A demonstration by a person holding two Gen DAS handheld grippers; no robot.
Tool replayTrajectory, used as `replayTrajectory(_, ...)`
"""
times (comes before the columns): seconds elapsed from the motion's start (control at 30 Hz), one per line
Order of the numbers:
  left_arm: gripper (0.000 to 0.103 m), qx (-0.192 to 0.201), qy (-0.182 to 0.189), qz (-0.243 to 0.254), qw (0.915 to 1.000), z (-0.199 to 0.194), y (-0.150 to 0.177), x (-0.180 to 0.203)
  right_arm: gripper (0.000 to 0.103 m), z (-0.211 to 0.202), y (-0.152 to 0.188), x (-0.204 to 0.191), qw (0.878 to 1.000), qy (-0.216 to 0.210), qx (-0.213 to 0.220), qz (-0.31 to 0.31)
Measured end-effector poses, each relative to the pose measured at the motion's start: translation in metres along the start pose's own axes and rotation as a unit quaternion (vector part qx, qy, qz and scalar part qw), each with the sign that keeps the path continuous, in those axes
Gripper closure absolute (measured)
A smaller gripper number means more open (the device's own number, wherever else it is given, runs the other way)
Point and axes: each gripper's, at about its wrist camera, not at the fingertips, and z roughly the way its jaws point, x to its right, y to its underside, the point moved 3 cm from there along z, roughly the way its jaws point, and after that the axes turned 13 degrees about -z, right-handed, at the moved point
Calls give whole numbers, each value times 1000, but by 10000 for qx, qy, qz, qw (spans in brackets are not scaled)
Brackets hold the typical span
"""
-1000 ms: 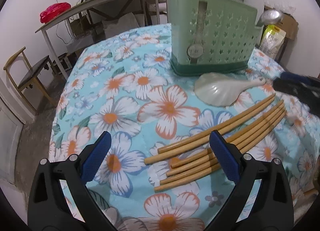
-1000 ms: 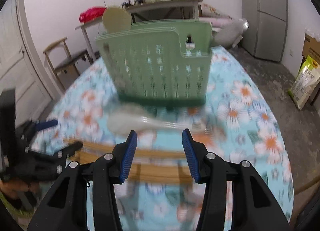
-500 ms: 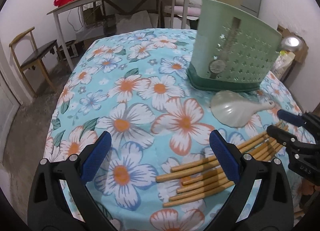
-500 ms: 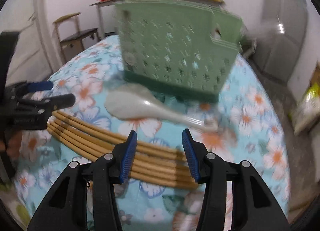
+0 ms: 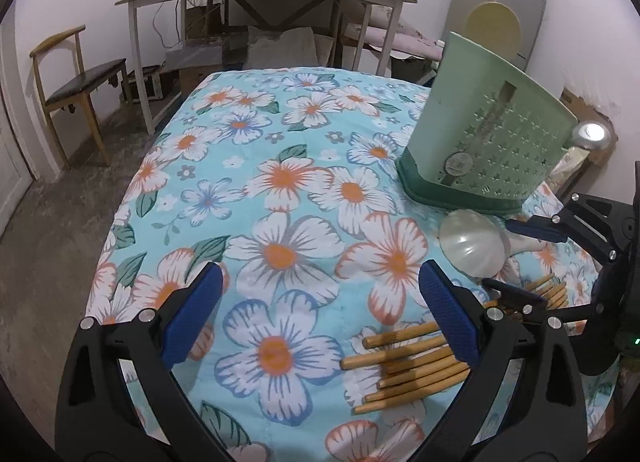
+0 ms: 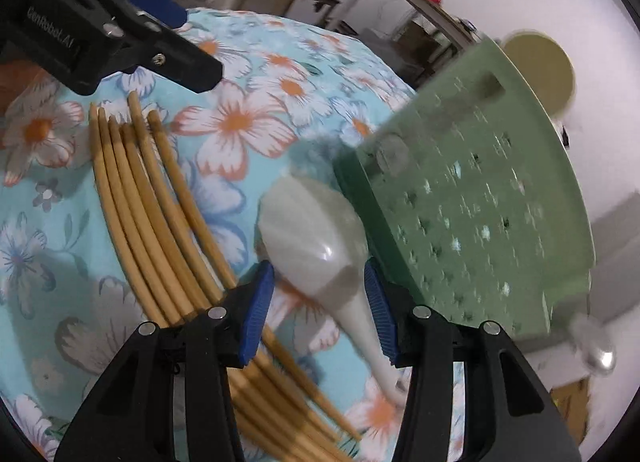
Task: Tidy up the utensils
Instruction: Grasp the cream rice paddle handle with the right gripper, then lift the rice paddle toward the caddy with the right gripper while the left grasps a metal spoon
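Jaws of the right gripper (image 6: 319, 312) stand partly spread on either side of the white rice spoon (image 6: 316, 236), where its bowl narrows to the handle; a gap shows at each blue pad, so nothing is pinched. Jaws of the left gripper (image 5: 320, 312) are spread wide over the flowered cloth (image 5: 280, 190) with nothing between them, its right finger lying just over the near ends of the chopsticks (image 5: 404, 368). Those are six plain bamboo sticks, side by side on the counter, close to parallel; in the left view their middle stretch is hidden behind the two grippers. Just past them lies the rice spoon, pale, glossy and translucent, with its bowl toward the green basket (image 5: 486, 142) and nearly touching the basket's darker base; whether the bowl faces up or down is hard to tell. That basket stands upright, its wall pierced with small star-shaped holes, a round sticker low on one side, and a cream disc (image 5: 494, 28) poking above its rim. Its inside cannot be seen, and the right view is smeared by motion blur.
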Motion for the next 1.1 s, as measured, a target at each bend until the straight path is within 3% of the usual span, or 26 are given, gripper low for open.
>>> replayTrajectory(0.13,8,-11,35,-104,9999,0,0,-3,62,0,-12,-4,9986,437,-21,-296)
replayTrajectory(0.47,8,-8,195,-95,9998,-4,-1,-2,78,-25,-10,8,9938,1096,-59,157)
replayTrajectory(0.83,9,51,311,-208,9993,-14,-2,-3,88,1,-18,12,9934,1096,-339,96)
replayTrajectory(1.1,23,52,303,-264,9992,-21,-3,-4,98,-3,-16,17,9867,1593,-261,217)
